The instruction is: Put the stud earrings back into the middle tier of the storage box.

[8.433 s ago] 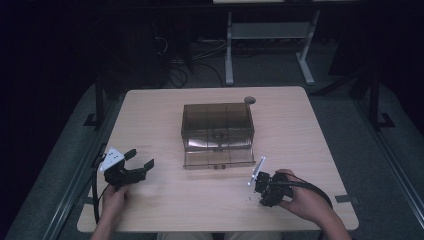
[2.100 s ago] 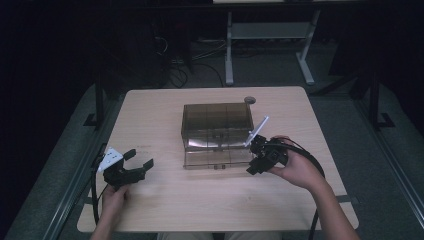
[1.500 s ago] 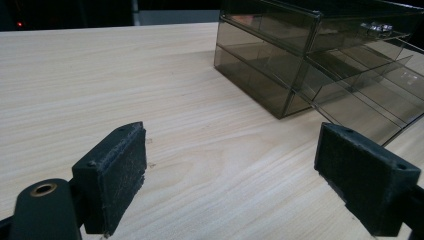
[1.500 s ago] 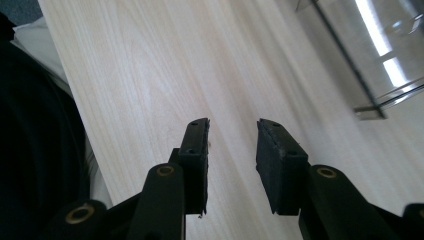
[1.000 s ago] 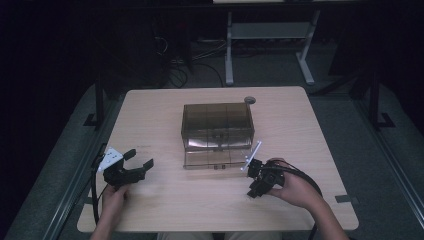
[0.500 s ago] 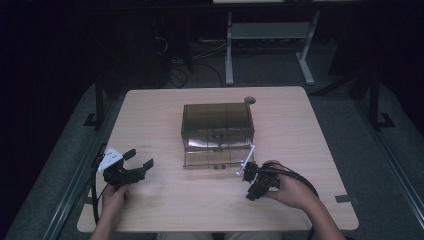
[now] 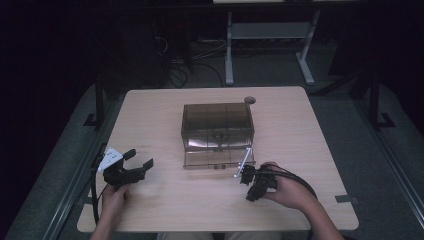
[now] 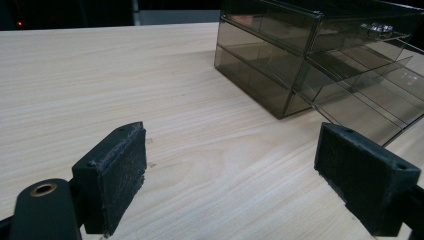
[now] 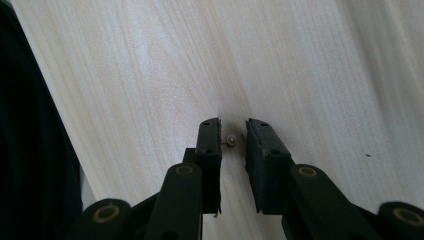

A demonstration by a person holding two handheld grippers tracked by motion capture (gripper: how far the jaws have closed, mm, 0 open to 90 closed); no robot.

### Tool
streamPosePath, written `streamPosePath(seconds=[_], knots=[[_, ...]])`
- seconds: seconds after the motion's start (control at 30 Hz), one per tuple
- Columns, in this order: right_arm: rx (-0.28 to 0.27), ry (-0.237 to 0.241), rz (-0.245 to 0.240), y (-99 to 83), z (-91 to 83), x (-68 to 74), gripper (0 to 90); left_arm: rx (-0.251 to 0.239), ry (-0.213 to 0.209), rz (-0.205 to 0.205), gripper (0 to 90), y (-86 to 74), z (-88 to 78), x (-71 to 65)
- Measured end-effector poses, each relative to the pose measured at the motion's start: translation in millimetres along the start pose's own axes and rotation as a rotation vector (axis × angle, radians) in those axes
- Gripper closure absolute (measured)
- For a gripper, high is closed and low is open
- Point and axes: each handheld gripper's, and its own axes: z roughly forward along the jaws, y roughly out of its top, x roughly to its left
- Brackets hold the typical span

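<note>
While my right gripper points down at the tabletop, its jaws have just been closing and now stand a narrow gap apart. Between them, low in the middle of the right gripper view, lies a small pale bead; it sits close to the left pad, and I cannot tell whether that pad touches it. In the high view I see this gripper at the lower right of the frame, just in front of a smoky clear drawer box whose bottom drawer is pulled out. My left gripper rests at the lower left of the high view, its jaws spread wide with nothing between them, the drawer box in the upper right of its own view.
</note>
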Motion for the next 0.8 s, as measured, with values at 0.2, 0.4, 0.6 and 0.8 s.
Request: streamPosePath(seconds=[0.2,0.4,0.6,0.8], knots=[[0.015,-0.016,-0.007,1.5,2.3,0.4,77.8,0.0,0.0,-0.002,12.8,0.1,0.0,0.1],[0.027,-0.029,-0.017,2.4,2.4,1.6,80.5,-0.002,0.0,-0.004,12.8,0.0,0.2,-0.1],[0.046,-0.043,-0.022,3.6,2.5,2.1,83.3,-0.005,0.001,-0.008,12.8,0.0,0.4,-0.3],[0.051,-0.042,-0.022,4.1,2.7,2.0,84.9,-0.007,0.0,-0.01,12.8,0.0,0.5,-0.4]])
